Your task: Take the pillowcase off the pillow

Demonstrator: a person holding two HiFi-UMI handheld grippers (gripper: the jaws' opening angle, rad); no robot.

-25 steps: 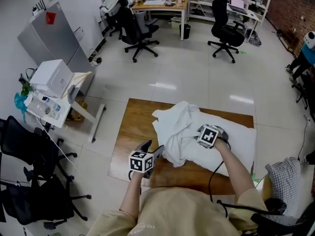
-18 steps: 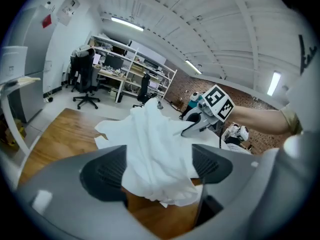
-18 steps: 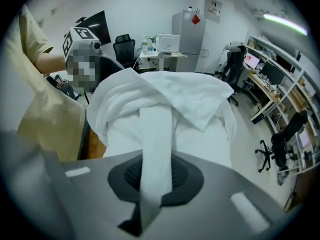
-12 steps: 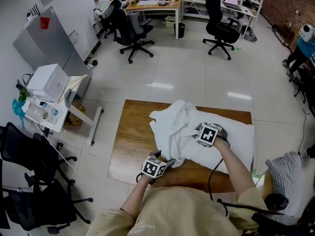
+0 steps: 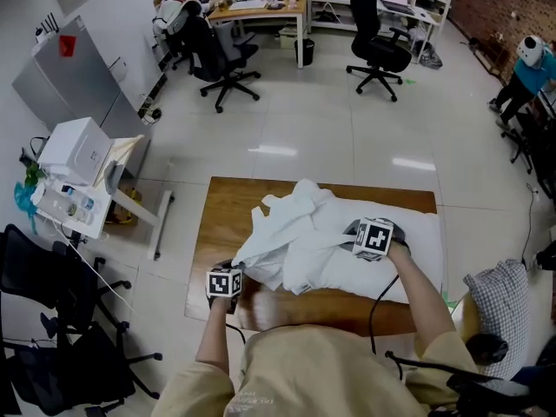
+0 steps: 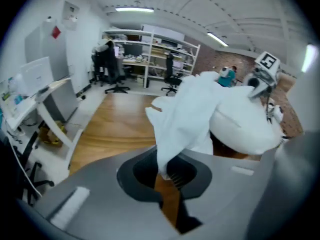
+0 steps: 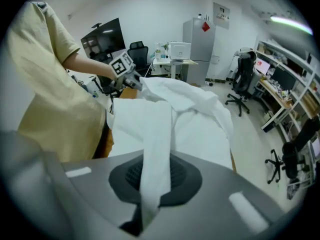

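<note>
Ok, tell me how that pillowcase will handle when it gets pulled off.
Probably floppy: the pillowcase hangs in folds between the left gripper, whose jaws have just been closing on it, and the right gripper. Likely light, since a thin pinched strip holds it up. It may bunch and drag on the pillow rather than slide cleanly.

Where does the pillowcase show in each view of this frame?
Head view: pillowcase bunched at centre, between left tongs and right tongs.
Left gripper view: pillowcase at centre, rising from the shut jaws.
Right gripper view: pillowcase a centre strip, pinched in the jaws.
Shared landmark: grey cabinet with red tag.
</note>
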